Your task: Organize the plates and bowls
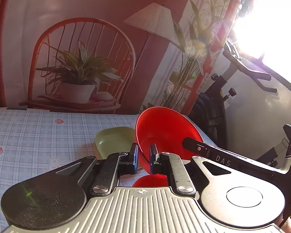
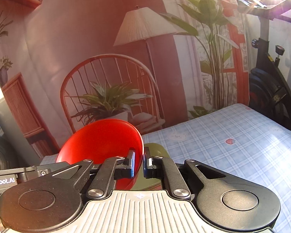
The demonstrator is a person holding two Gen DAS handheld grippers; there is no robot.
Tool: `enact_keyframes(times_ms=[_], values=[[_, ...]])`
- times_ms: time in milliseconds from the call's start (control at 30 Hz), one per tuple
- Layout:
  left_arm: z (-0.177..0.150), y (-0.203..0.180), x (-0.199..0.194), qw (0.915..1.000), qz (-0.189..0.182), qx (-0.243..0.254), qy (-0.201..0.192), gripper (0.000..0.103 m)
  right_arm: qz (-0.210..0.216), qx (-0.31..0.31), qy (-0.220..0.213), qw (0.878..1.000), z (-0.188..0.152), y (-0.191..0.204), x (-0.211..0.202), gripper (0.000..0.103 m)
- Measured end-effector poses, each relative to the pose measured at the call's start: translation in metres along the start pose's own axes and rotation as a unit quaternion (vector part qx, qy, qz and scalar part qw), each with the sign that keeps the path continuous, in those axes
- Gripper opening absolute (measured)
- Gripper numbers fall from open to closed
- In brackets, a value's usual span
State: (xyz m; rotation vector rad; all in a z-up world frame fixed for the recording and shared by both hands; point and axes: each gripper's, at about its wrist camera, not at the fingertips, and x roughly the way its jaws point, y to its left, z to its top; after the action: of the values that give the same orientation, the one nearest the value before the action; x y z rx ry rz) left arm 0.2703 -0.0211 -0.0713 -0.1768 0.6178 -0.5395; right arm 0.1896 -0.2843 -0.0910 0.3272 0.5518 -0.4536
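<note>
A red bowl (image 1: 164, 128) is tilted on its side above the table, and both grippers hold it. In the left wrist view my left gripper (image 1: 144, 150) is shut on the bowl's left wall, one pad inside and one outside. My right gripper's finger (image 1: 196, 147) reaches the bowl from the right. In the right wrist view my right gripper (image 2: 139, 156) is shut on the right rim of the same red bowl (image 2: 100, 141). A green square dish (image 1: 114, 140) lies on the cloth just behind the bowl, and shows as a green patch (image 2: 155, 149) past the right fingers.
The table wears a blue checked cloth (image 2: 232, 147) with strawberry prints. A printed backdrop (image 1: 83, 58) with a chair, plant and lamp hangs behind it. A black exercise bike (image 2: 265, 89) stands off the table's right end. Another red shape (image 1: 149, 181) shows below the left fingers.
</note>
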Motion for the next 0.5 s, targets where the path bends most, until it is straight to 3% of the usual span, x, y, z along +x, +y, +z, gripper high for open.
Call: enact_keyframes(times_ms=[500], values=[[-0.059, 0.000, 0.050, 0.9978, -0.009, -0.006, 0.065, 0.012, -0.047, 0.026, 0.068, 0.996, -0.059, -0.046, 0.016, 0.007]])
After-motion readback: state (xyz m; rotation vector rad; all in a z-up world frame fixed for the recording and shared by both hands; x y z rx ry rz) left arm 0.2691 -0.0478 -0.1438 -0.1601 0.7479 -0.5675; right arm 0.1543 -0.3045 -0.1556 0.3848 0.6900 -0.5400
